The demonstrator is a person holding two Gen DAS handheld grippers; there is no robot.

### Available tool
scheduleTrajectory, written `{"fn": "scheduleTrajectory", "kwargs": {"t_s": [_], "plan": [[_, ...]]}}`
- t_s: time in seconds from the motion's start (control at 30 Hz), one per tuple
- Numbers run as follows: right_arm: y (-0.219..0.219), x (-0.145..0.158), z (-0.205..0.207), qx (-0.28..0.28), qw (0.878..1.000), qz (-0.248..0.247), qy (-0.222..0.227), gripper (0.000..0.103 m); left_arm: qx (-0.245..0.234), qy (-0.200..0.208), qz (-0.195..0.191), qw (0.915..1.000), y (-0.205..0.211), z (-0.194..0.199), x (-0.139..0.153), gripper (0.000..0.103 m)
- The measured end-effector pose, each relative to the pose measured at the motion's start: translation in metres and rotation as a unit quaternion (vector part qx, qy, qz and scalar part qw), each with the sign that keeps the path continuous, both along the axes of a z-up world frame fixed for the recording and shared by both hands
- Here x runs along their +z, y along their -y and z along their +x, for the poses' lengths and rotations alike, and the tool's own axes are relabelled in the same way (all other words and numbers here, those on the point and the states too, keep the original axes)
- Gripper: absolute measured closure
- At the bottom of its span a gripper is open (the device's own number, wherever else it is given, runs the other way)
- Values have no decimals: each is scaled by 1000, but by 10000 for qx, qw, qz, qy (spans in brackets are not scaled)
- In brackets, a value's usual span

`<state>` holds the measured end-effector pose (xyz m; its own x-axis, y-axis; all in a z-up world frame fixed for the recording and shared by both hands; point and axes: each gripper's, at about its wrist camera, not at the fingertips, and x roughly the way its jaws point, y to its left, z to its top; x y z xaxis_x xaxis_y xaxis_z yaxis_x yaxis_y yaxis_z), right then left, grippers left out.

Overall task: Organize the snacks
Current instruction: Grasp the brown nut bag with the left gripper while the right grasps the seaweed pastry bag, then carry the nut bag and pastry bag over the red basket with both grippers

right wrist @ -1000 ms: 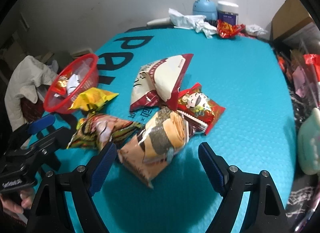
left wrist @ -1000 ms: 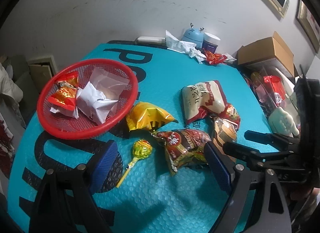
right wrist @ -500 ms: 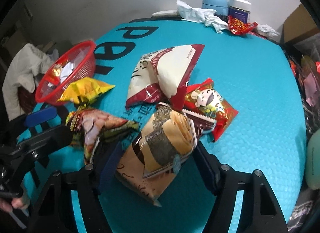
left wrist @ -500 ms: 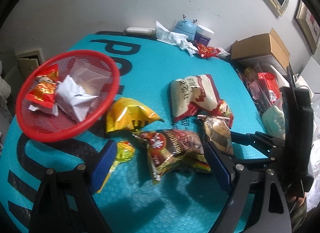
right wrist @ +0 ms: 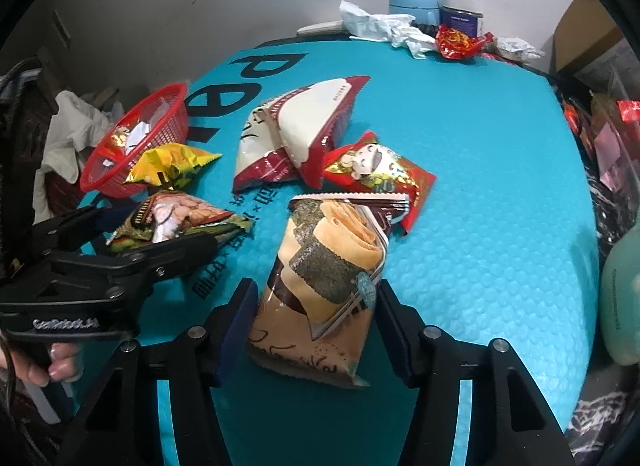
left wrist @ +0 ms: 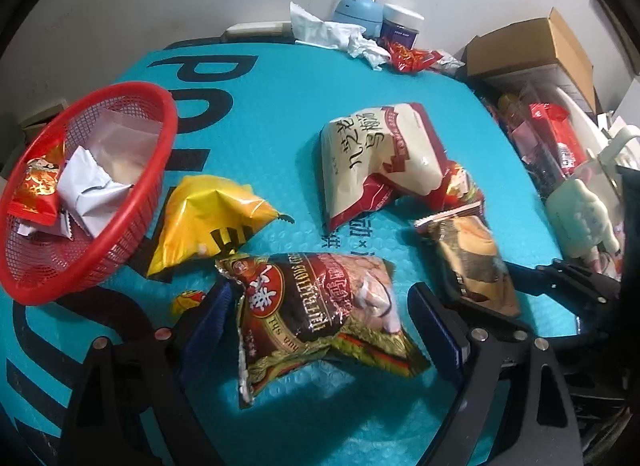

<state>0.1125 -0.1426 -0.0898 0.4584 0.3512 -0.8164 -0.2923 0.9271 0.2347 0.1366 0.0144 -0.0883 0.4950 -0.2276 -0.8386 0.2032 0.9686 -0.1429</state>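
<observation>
My left gripper (left wrist: 320,322) is open, its blue pads on either side of a dark red and green snack bag (left wrist: 316,306) lying on the teal mat. My right gripper (right wrist: 314,318) is open around the near end of a brown seaweed-roll bag (right wrist: 328,274). A red mesh basket (left wrist: 132,221) at the left holds a red packet and white wrappers. A yellow bag (left wrist: 204,221) lies beside the basket. A white and maroon bag (left wrist: 372,153) and a red cartoon packet (right wrist: 376,171) lie mid-mat. A lollipop (left wrist: 188,300) peeks out by the left finger.
At the far edge stand a blue deer-shaped gadget (left wrist: 358,11), a dark jar (left wrist: 400,25), crumpled tissue (left wrist: 340,35) and a red wrapper (left wrist: 410,57). A cardboard box (left wrist: 532,49) and a cluttered bin lie to the right. White cloth (right wrist: 68,133) hangs left of the table.
Both grippers moved forward and lower. The dark red bag now lies between my left fingers and the seaweed-roll bag between my right fingers. The right jaws have narrowed a little.
</observation>
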Motion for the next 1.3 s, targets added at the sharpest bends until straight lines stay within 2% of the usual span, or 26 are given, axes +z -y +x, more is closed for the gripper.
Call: {"fn": "scheduleTrajectory", "kwargs": {"t_s": [0.03, 0.17, 0.27, 0.7, 1.0, 1.3], "plan": [[1, 0, 0, 1, 10000, -7, 9, 46, 1, 66, 34, 10000, 1, -1, 0, 15], [3, 0, -2, 33, 10000, -41, 40, 49, -58, 116, 79, 9999, 3, -5, 0, 35], [3, 0, -6, 19, 9999, -100, 47, 49, -86, 116, 62, 9999, 2, -9, 2, 38], [-2, 1, -58, 72, 9996, -269, 22, 51, -228, -106, -111, 9996, -3, -61, 0, 39], [-8, 2, -94, 231, 9988, -425, 78, 51, -279, -153, -102, 9994, -3, -97, 1, 39], [-6, 1, -113, 299, 9990, -343, 21, 50, -308, -203, -24, 9993, 1, -118, 0, 38]]}}
